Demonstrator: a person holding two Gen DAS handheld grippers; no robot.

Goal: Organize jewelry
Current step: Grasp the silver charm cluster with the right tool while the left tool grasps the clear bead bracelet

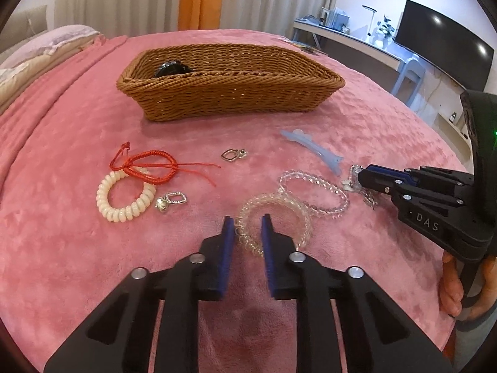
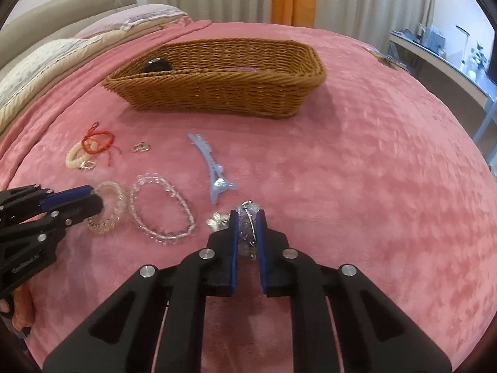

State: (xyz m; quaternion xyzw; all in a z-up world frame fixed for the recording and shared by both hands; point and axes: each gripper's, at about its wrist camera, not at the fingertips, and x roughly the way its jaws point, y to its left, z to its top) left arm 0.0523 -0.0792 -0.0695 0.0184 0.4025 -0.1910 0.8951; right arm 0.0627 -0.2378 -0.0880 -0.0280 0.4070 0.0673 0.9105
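Note:
My left gripper (image 1: 247,227) is shut on the near left side of a clear coil hair tie (image 1: 270,199) that lies on the pink blanket (image 1: 93,264). My right gripper (image 2: 248,220) is shut on a silver crystal chain piece (image 2: 247,211), also low on the blanket. A clear bead bracelet (image 1: 313,192) lies between the two. A light blue hair clip (image 1: 313,149), a red cord bracelet (image 1: 146,164), a white coil hair tie (image 1: 124,199) and two small silver pendants (image 1: 234,154) (image 1: 174,199) are spread in front of a wicker basket (image 1: 230,99).
A black round item (image 1: 172,68) lies in the basket's far left corner. Pillows (image 2: 46,62) sit at the left of the bed. A desk (image 1: 348,37) and a dark screen (image 1: 444,40) stand beyond the bed's right edge. A hand (image 1: 450,289) holds the right gripper's handle.

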